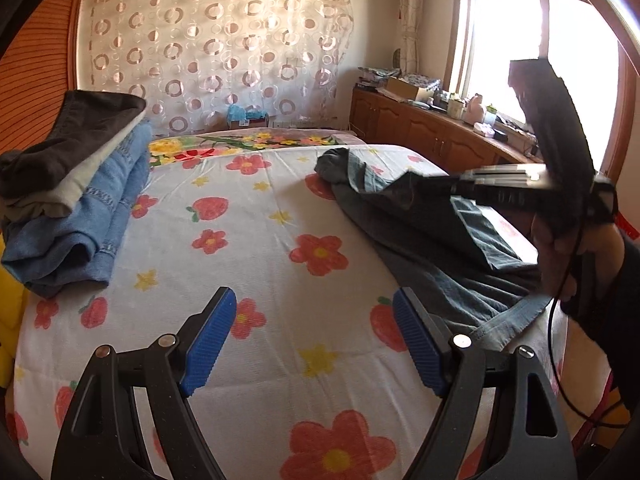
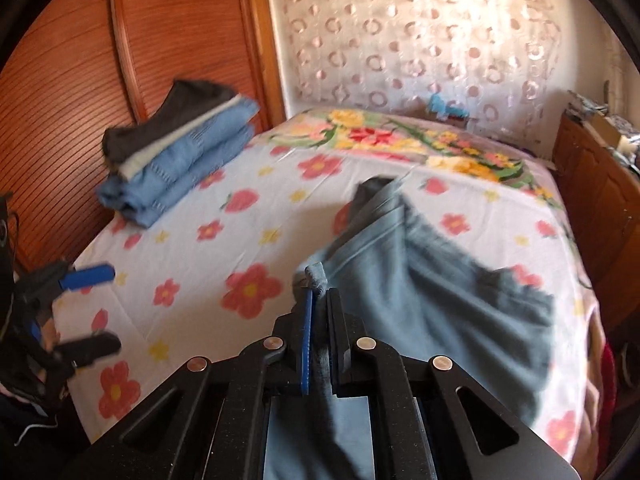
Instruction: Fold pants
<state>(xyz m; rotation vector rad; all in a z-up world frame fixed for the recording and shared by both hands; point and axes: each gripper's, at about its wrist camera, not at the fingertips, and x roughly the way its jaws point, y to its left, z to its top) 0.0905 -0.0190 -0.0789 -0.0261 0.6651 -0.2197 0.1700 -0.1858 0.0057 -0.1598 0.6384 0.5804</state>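
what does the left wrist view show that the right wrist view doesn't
Only the left wrist view shows the bright window, the items on top of the wooden cabinet and the person's hand holding the right hand-held gripper from the side.

Only the right wrist view shows the right hand-held gripper shut on the grey-blue pants at one edge, lifting it.

Both show the flowered bed cover, the stack of folded clothes, the patterned curtain and the open left hand-held gripper, holding nothing.
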